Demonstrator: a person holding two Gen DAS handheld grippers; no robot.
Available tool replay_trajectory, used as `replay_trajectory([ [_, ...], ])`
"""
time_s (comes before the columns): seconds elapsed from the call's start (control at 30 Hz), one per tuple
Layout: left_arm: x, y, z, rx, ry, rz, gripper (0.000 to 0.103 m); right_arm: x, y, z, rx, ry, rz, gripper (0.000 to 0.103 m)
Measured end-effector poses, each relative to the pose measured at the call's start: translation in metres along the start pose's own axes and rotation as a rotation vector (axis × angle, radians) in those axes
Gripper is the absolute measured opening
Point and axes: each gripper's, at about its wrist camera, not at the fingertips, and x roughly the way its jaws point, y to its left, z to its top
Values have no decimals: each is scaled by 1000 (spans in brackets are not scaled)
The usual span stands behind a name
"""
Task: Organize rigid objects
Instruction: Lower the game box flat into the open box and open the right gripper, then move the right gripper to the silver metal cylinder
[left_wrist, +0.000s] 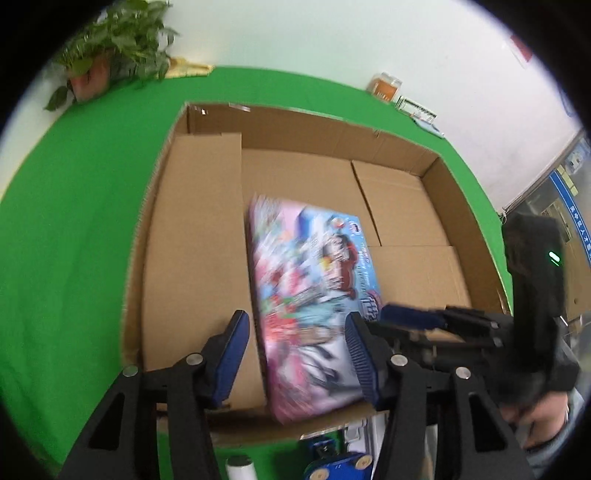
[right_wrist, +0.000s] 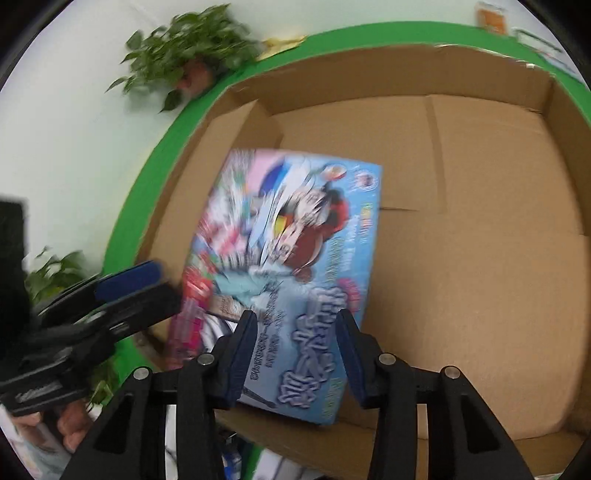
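Observation:
A flat, colourful toy box (left_wrist: 306, 277) (right_wrist: 295, 229) lies blurred inside a large open cardboard box (left_wrist: 295, 122) (right_wrist: 406, 70), its near end over the carton's near wall. My left gripper (left_wrist: 300, 354) hovers above that end with its jaws apart. A sliver of cardboard shows between its left pad (left_wrist: 236, 350) and the toy box edge. My right gripper (right_wrist: 297, 354) also stands open over the near edge, its pads clear of the toy box. In the right wrist view the left gripper (right_wrist: 155, 284) sits at the toy box's left edge. In the left wrist view the right gripper (left_wrist: 413, 317) is at its right edge.
The carton rests on a green table (left_wrist: 74, 221). A potted plant (left_wrist: 110, 55) (right_wrist: 192, 48) and an orange container (left_wrist: 384, 86) stand by the far wall. A white roll (left_wrist: 240, 467) and a blue object (left_wrist: 332, 465) lie below the carton's near wall. A hand (right_wrist: 70, 417) holds the left gripper.

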Motion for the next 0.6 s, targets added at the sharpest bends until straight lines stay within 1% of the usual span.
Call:
replay_trajectory([
  [0.07,-8,1,-4,6,-19,-3,52,3,-2,3,14,7,-7,45],
  [0.17,-15,0,-9,9,-47,-2,52,7,7,1,-30,23,-33,46],
  [0.2,-19,1,-12,5,-63,-5,52,8,10,0,-40,29,-13,46],
  [0.23,-22,-2,-15,7,-85,-10,52,13,15,0,-35,72,81,46],
  [0.27,-31,-4,-20,20,-130,-13,52,16,18,-2,-32,98,134,46],
  [0.3,-39,-8,-24,39,-172,-4,52,18,26,-7,-37,111,163,45],
  [0.33,-50,-15,-30,74,-235,17,52,12,34,-9,-72,78,110,47],
  [0.37,-61,-21,-37,107,-295,40,54,-2,43,-13,-125,0,28,58],
  [0.4,-74,-28,-46,142,-360,69,55,-12,49,-17,-155,-53,-12,67],
  [0.43,-86,-34,-56,171,-418,110,67,-36,54,-28,-195,-157,-71,89],
  [0.47,-96,-38,-64,188,-462,156,89,-54,56,-38,-207,-232,-127,103],
  [0.5,-105,-42,-74,192,-506,207,96,-66,57,-45,-209,-282,-171,102],
  [0.53,-113,-45,-84,185,-549,254,103,-85,57,-58,-214,-351,-233,102],
  [0.57,-117,-47,-90,178,-561,273,103,-95,56,-67,-217,-380,-267,102],
  [0.6,-119,-47,-94,167,-556,281,103,-106,53,-78,-216,-400,-298,102],
])
